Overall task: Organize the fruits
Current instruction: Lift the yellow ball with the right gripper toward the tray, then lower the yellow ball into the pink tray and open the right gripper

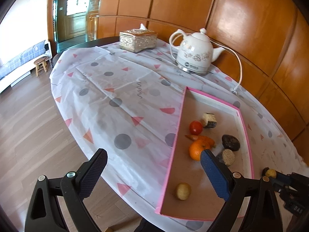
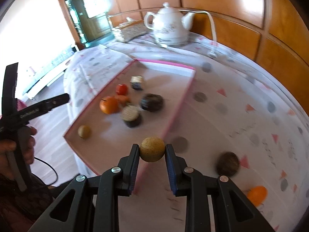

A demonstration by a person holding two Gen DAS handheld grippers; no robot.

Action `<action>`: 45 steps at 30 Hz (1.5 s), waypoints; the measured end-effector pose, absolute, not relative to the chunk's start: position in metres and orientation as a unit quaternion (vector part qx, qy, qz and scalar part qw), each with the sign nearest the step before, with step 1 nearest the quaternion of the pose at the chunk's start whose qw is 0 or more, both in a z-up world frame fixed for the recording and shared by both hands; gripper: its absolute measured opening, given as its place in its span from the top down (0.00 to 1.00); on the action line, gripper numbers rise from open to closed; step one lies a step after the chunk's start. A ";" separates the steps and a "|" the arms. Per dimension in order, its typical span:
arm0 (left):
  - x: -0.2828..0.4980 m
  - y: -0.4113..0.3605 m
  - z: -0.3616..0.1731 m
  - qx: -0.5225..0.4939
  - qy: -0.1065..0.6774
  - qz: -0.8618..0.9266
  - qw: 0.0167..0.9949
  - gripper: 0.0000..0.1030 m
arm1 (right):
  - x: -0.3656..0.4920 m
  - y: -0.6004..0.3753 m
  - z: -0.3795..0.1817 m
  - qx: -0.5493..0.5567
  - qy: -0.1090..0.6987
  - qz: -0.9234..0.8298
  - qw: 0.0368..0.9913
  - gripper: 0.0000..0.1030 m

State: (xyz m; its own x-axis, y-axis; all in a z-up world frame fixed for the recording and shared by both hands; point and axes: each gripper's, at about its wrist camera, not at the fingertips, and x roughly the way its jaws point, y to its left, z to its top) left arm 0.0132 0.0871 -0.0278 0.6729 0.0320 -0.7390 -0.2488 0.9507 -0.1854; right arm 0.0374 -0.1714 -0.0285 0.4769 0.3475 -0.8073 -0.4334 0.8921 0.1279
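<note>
Right gripper clamped on a small round speckled tan fruit; left gripper spread wide, holding nothing.

We've got the tan fruit held above the near right edge of the shallow pink-rimmed cardboard tray. In the tray: orange tangerine, red tomato, dark brown round fruit, another small tan ball. On the cloth right of our gripper: a brown round fruit and an orange fruit. White ceramic kettle at the far side.
</note>
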 end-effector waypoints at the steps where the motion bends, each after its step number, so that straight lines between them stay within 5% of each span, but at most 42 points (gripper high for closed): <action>1: 0.013 0.089 -0.028 -0.139 0.396 0.080 0.904 0.05 | 0.039 -0.164 -0.028 -0.049 0.456 0.234 0.857 0.74; 19: 0.010 0.101 -0.033 -0.155 0.398 0.091 0.900 0.05 | 0.069 -0.124 -0.072 -0.095 0.485 0.187 0.849 0.67; 45: 0.008 0.086 -0.027 -0.141 0.398 0.074 0.903 0.05 | 0.034 -0.169 -0.020 -0.082 0.428 0.148 0.888 0.65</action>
State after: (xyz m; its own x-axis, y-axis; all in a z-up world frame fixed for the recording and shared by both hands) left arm 0.0083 0.0864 -0.0268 0.6726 0.0213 -0.7397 -0.2464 0.9490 -0.1967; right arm 0.0338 -0.1689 -0.0199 0.5891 0.1922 -0.7848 -0.3326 0.9429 -0.0187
